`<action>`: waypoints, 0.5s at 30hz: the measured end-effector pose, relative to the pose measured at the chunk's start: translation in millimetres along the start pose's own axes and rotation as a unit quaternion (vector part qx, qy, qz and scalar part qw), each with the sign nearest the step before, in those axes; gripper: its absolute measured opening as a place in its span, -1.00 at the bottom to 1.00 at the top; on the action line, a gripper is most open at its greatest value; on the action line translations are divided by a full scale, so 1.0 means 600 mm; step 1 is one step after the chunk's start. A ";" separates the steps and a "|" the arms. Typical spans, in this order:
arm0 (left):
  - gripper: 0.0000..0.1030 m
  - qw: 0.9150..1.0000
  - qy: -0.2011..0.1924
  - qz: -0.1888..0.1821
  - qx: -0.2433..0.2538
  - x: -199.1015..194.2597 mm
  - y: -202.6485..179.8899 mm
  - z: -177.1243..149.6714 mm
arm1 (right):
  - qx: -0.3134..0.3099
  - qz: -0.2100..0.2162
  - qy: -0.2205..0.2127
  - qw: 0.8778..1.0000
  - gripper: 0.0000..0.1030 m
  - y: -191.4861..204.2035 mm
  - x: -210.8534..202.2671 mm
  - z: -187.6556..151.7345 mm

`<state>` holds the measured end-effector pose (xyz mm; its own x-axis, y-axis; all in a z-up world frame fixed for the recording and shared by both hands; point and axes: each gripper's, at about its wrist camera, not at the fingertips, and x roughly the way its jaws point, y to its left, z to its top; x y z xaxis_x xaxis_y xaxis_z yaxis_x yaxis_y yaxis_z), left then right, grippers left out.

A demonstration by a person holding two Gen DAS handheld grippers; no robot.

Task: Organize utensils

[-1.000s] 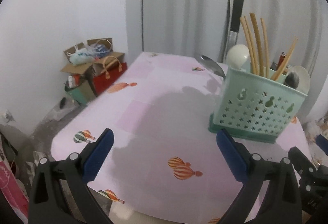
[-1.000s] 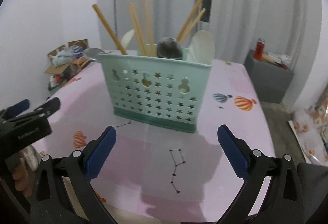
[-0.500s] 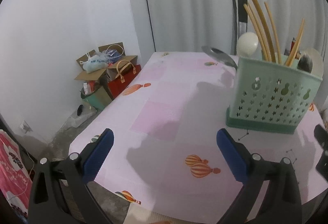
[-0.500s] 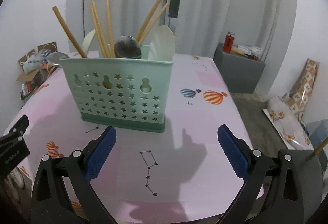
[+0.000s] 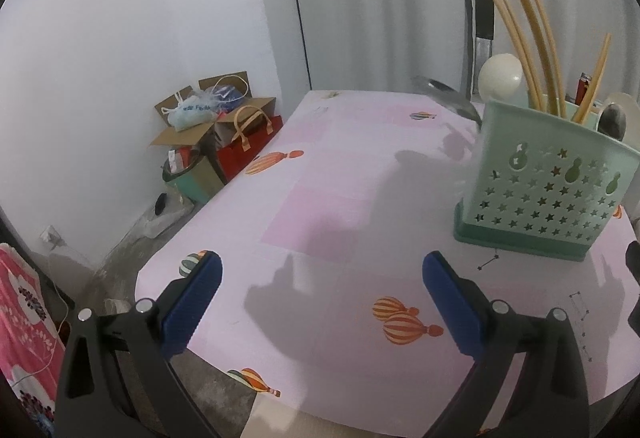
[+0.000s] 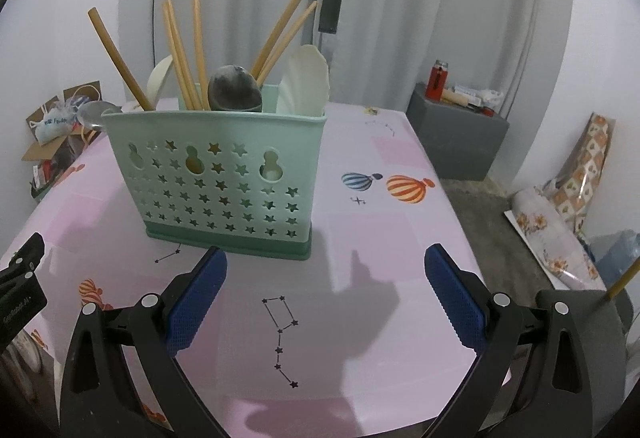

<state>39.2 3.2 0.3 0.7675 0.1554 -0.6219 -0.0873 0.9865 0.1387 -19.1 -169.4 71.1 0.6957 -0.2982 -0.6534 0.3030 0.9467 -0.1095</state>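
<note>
A mint-green utensil caddy (image 6: 224,181) with star holes stands on the pink tablecloth (image 6: 380,238). It holds several wooden chopsticks (image 6: 180,49), white spoons (image 6: 304,77) and a metal spoon (image 6: 234,89). It shows at the right in the left wrist view (image 5: 540,189), with chopsticks (image 5: 532,49) and a steel spoon (image 5: 448,97) sticking out. My left gripper (image 5: 320,290) is open and empty over the table's near-left part. My right gripper (image 6: 326,290) is open and empty just in front of the caddy.
Cardboard boxes and a red bag (image 5: 224,133) sit on the floor left of the table. A grey box with a lighter (image 6: 456,125) stands at the right, by floral bundles (image 6: 560,213). A chopstick tip (image 6: 622,280) shows at the right edge. Curtains hang behind.
Both grippers have pulled back and up from the caddy. The left view now sees more floor and wall; the right view shifted rightward. Both stay open.
</note>
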 end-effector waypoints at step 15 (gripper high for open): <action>0.90 1.000 0.009 -0.001 -0.011 0.007 0.008 -0.002 | 0.004 0.000 0.004 1.000 0.85 0.002 -0.004 0.000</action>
<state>41.3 8.8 -2.2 0.7566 0.1540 -0.6354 -0.0998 0.9877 0.1205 -20.3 -167.9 72.7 0.6898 -0.2974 -0.6601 0.3083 0.9456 -0.1038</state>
